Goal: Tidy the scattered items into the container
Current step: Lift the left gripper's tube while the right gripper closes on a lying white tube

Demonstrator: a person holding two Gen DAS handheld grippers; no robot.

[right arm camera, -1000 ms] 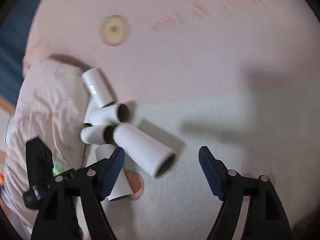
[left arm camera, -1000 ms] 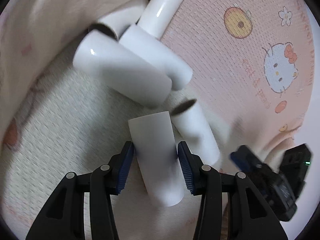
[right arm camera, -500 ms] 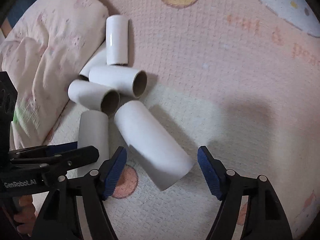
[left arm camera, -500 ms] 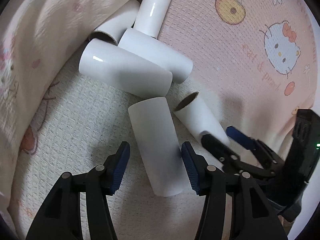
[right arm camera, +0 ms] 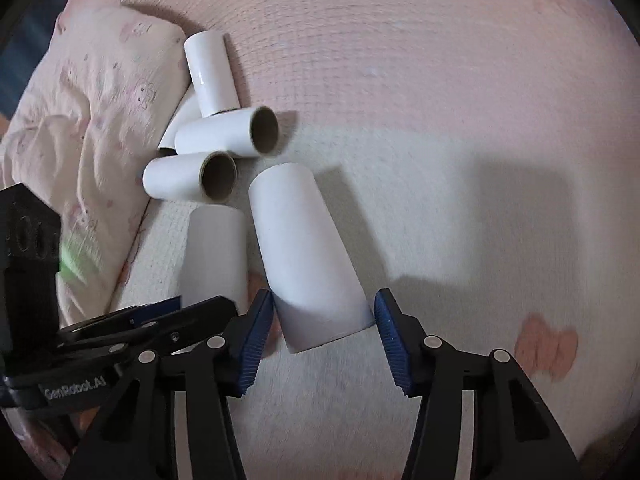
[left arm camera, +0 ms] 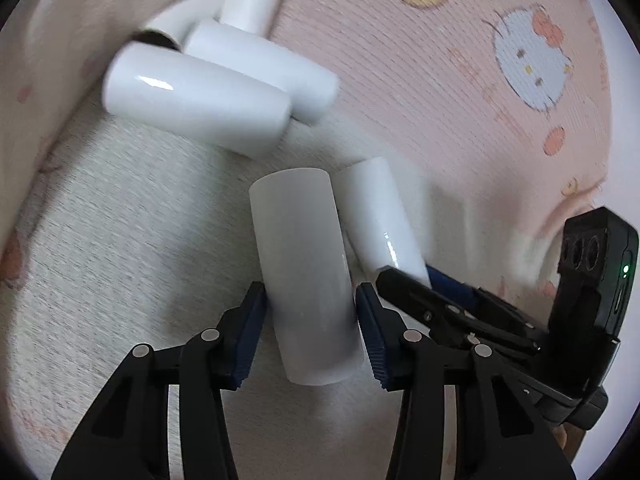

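Several white cardboard tubes lie on a pink cartoon-print blanket (left arm camera: 460, 80). My left gripper (left arm camera: 310, 320) is shut on one white tube (left arm camera: 304, 272), its pads touching both sides. Beside it lies a second tube (left arm camera: 376, 216), which my right gripper (right arm camera: 324, 332) has closed around; it also shows in the right wrist view (right arm camera: 308, 256). Its jaws sit at the tube's sides, the right pad a sliver off. The left-held tube shows in the right wrist view (right arm camera: 214, 256). No container is in view.
Three more tubes (right arm camera: 212, 76) (right arm camera: 232, 132) (right arm camera: 188, 176) are piled against a rumpled pink pillow or quilt (right arm camera: 88, 128) at the left. The right gripper's body (left arm camera: 520, 320) crosses just right of my left fingers. Blanket stretches to the right (right arm camera: 480, 160).
My left jaws closed from straddling onto the tube. My right gripper moved in and narrowed its jaws around the neighbouring tube. The two grippers are now side by side.
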